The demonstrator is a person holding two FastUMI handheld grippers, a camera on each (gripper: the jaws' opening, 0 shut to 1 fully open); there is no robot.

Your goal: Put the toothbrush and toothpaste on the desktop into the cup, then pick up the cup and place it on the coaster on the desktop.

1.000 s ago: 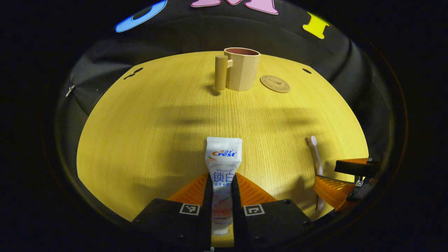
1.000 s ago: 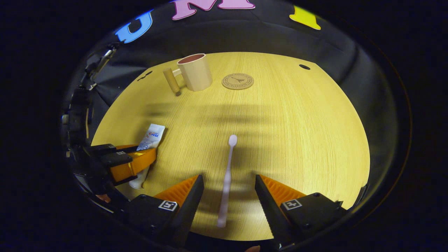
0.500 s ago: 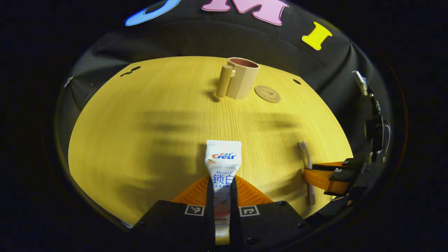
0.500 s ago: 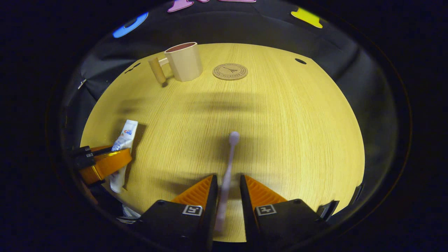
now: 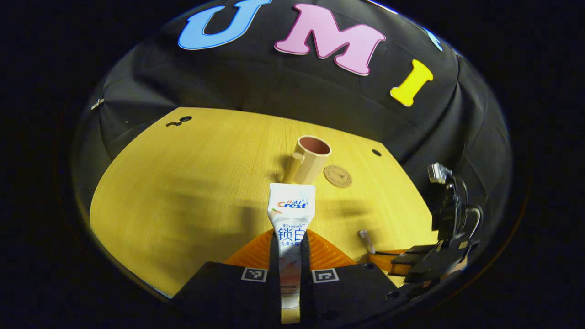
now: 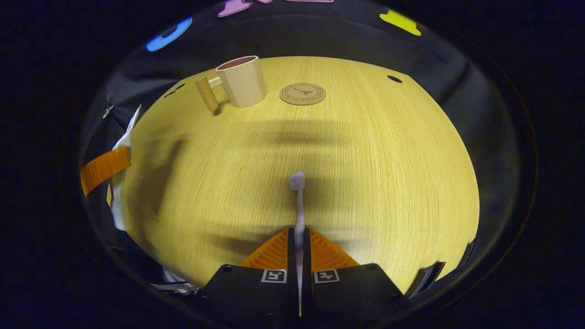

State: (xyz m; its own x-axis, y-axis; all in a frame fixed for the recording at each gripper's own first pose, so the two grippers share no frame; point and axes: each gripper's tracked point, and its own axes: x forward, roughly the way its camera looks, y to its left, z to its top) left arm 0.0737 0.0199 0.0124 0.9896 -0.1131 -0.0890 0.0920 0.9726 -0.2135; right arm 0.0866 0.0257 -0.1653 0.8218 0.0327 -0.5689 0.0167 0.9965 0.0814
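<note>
Now both of my tools are carrying something. Nearest to me in the left gripper view, my left gripper (image 5: 289, 256) is pinching the toothpaste (image 5: 290, 214) between its two fingers, the tube's flat crimped end pointing forward and up. A second ago that tube was lying flat on the desktop (image 5: 183, 183) inside the fingers; now the camera is looking down on the wood from higher, so I am judging that the tube is being lifted clear.

In the right gripper view, my right gripper (image 6: 299, 256) is pressed together on the toothbrush (image 6: 299, 205), gripping the handle low down while the bristled head is sticking out ahead. A second ago these fingers were spread wide on either side of the handle, and half a second ago they were narrowing. The brush seems to be lying on or just over the wood; I cannot tell which.

Farther out, the cup (image 6: 241, 81) is standing upright near the far edge, its handle turned to the left in that view and its mouth open. The coaster (image 6: 302, 93) is lying just beside it on the right, apart from it and bare.

With both grasps made, the picking stage looks finished. Next I am expecting to carry each item over the cup and lower it in lengthwise.
</note>
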